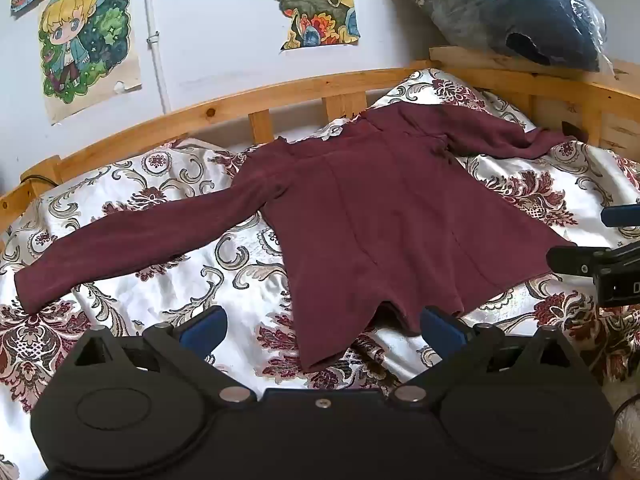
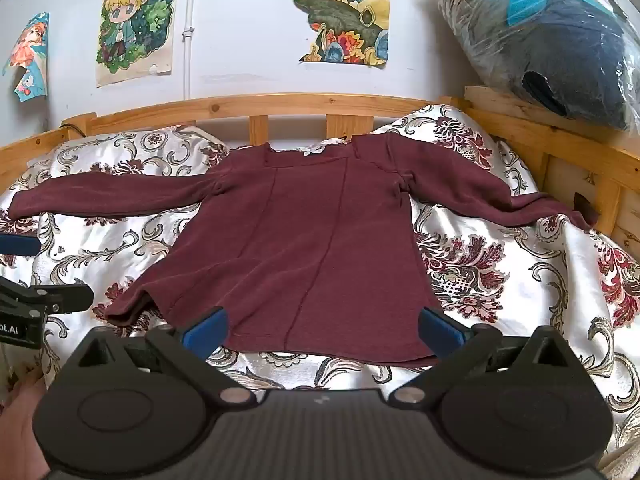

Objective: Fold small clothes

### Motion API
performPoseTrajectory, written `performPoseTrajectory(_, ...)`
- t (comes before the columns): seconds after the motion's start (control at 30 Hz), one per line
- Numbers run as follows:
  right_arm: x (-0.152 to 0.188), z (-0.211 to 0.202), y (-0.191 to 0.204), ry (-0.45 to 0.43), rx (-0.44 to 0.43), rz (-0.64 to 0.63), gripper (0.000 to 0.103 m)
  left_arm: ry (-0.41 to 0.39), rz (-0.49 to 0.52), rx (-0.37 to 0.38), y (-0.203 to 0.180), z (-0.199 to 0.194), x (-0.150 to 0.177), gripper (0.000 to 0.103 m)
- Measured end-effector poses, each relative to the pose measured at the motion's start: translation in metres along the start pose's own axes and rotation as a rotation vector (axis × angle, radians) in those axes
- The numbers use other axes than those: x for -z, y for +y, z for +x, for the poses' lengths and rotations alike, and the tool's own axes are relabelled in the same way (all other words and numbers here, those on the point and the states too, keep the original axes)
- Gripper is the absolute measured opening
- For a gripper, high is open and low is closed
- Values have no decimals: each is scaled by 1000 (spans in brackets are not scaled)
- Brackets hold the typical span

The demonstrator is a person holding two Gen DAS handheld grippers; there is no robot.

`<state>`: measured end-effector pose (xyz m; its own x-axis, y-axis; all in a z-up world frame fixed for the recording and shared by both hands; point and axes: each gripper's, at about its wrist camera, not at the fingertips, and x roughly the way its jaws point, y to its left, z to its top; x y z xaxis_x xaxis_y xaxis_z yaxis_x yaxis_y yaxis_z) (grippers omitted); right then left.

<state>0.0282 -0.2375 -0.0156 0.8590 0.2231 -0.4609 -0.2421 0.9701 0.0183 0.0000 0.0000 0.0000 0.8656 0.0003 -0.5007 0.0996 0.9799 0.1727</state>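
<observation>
A small maroon long-sleeved top (image 1: 372, 216) (image 2: 304, 240) lies flat on the flowered bedspread (image 1: 132, 292) (image 2: 500, 280), both sleeves spread out sideways and the neckline toward the wooden rail. My left gripper (image 1: 322, 330) hangs open just before the hem's near left corner, nothing between its blue pads. My right gripper (image 2: 322, 330) stands open over the hem's middle, blue pads wide apart and empty. Each gripper shows at the edge of the other's view: the right gripper (image 1: 600, 268) in the left wrist view, the left gripper (image 2: 36, 304) in the right wrist view.
A wooden bed rail (image 1: 224, 110) (image 2: 304, 104) runs along the far side and the right end. A plastic-wrapped dark bundle (image 1: 516, 12) (image 2: 560, 52) rests on the right rail. Posters (image 2: 136, 24) hang on the white wall. A hand (image 2: 20, 420) shows at the lower left.
</observation>
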Motion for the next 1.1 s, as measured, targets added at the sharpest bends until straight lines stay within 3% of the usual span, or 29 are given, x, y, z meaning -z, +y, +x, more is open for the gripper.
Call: performPoseTrajectory(1.1, 0, 1, 1, 4, 0, -1, 103, 6, 2, 1, 0, 0, 0, 102)
